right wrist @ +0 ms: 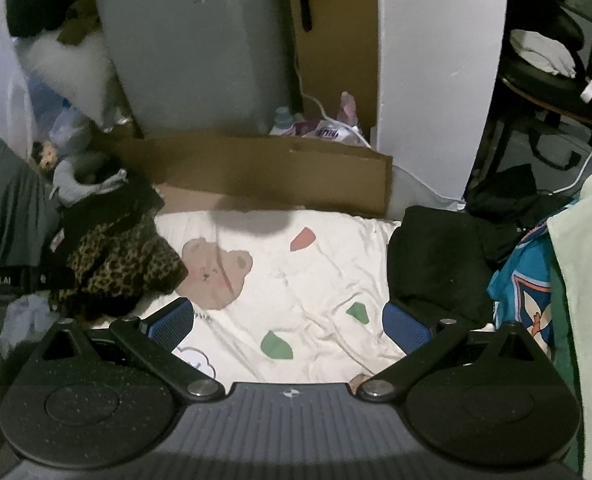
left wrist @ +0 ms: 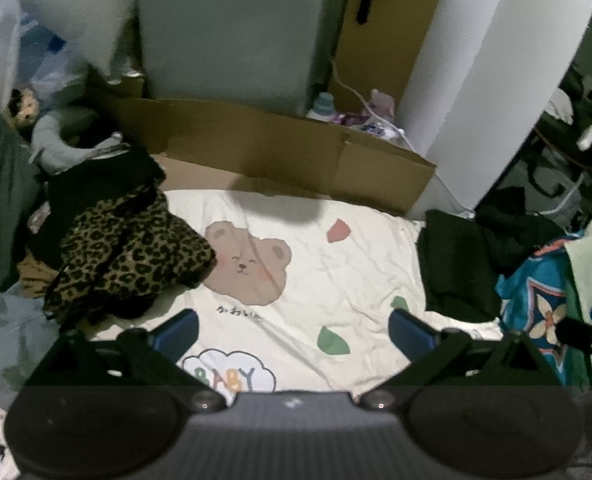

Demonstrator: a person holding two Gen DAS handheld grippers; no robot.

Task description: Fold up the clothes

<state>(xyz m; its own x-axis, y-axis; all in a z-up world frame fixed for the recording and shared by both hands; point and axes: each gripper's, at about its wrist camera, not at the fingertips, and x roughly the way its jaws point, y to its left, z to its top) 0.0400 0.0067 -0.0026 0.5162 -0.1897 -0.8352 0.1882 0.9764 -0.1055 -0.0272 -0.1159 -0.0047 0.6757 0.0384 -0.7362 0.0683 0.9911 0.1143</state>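
Over the bear sheet (left wrist: 336,264) I hold both grippers, left (left wrist: 294,330) and right (right wrist: 288,322), spread wide and empty, leopard pile (left wrist: 128,256) left, black pile (right wrist: 436,264) right; a careless grab risks snagging sheet instead

bear-print sheet (left wrist: 336,264) | cardboard box (left wrist: 280,148) | white pillar (left wrist: 496,80)

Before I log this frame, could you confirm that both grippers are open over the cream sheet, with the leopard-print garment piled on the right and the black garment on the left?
Not quite: the sides are swapped. Both views show the leopard-print garment on the left of the cream sheet and the black garment on the right. The left gripper and right gripper are indeed open over the sheet.
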